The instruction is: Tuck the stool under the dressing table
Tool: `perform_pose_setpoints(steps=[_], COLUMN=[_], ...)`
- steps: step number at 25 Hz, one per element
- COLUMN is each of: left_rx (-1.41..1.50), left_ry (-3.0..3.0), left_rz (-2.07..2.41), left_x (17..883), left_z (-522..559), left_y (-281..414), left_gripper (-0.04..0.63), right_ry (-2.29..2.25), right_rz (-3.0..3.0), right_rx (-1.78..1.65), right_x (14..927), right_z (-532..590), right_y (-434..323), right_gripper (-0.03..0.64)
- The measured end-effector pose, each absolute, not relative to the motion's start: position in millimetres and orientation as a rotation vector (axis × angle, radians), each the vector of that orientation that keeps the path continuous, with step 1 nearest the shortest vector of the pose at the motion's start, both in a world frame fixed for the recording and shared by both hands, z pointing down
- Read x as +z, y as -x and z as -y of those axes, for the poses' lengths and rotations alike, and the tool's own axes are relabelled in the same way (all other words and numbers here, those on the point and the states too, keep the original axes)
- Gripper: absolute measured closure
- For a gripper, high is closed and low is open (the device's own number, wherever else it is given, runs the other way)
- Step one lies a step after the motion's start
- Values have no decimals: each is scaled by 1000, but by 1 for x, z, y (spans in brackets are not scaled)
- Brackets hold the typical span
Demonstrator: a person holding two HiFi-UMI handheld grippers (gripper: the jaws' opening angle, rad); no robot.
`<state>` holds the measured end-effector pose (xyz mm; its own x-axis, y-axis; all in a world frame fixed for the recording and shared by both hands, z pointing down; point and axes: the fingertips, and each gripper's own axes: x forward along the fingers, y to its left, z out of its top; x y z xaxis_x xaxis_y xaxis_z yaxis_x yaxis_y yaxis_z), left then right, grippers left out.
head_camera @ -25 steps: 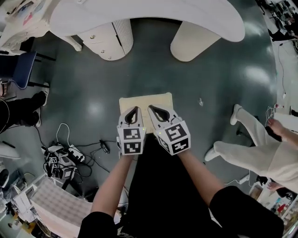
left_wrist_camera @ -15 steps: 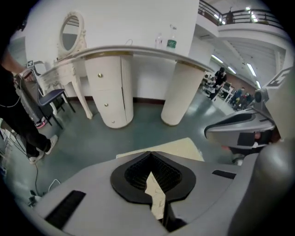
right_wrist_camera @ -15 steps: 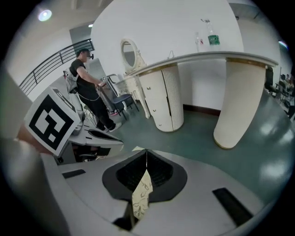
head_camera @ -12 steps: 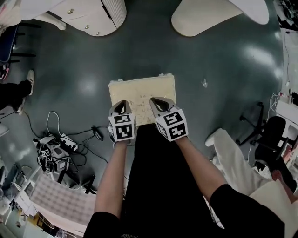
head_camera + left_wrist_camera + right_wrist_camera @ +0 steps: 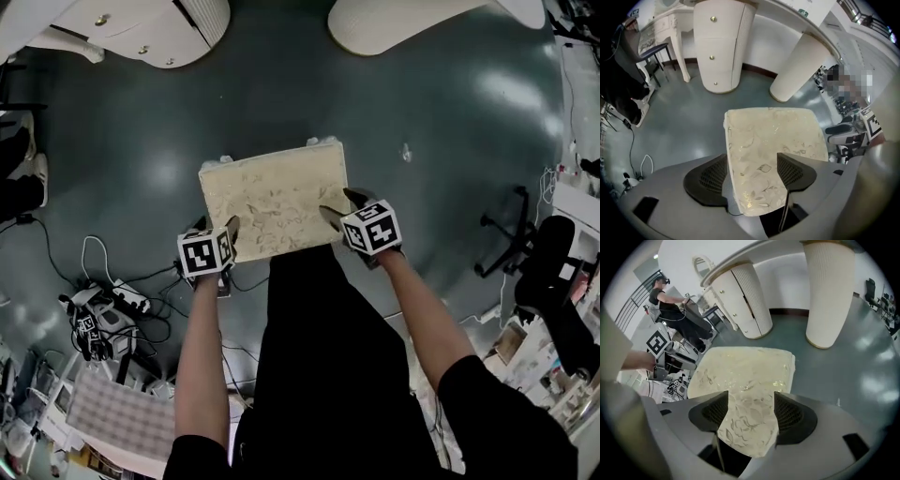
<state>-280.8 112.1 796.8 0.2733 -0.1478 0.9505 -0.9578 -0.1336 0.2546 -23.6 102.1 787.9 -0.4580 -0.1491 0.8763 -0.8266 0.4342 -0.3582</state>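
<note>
The stool (image 5: 272,192) is a cream cushioned seat with a leaf pattern, standing on the dark floor in front of me. The white dressing table shows its drawer pedestal (image 5: 141,33) and round leg (image 5: 394,23) at the top of the head view, apart from the stool. My left gripper (image 5: 217,227) is at the seat's near left corner. Its jaws are opening, and that corner (image 5: 754,178) lies between them. My right gripper (image 5: 342,204) is at the near right corner. Its jaws are opening too, with the corner (image 5: 750,427) filling the gap.
Cables and a power strip (image 5: 112,309) lie on the floor to the left. An office chair (image 5: 539,253) stands at the right, with a white gridded tray (image 5: 112,417) at the lower left. A person (image 5: 670,301) sits beyond the pedestal (image 5: 745,296).
Both grippers dropped from side by side over the seat's near edge and spread apart to its near corners. Their jaws went from shut to open. The stool looks bigger in the head view.
</note>
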Motion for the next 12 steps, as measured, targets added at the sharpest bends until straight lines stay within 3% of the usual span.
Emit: perform_pose_setpoints(steps=[5,12], left_rx=[966,816], left_ry=[-1472,-1447], left_rz=[961,812], left_x=[819,834], left_z=[-122,-123], left_y=[293,283], left_gripper=[202,184], right_ry=[-864,-759], right_rz=[1805,1807], right_rx=[1255,1543], right_x=[818,838], right_z=[-103,-104], right_y=[-2,-5], right_gripper=[328,305])
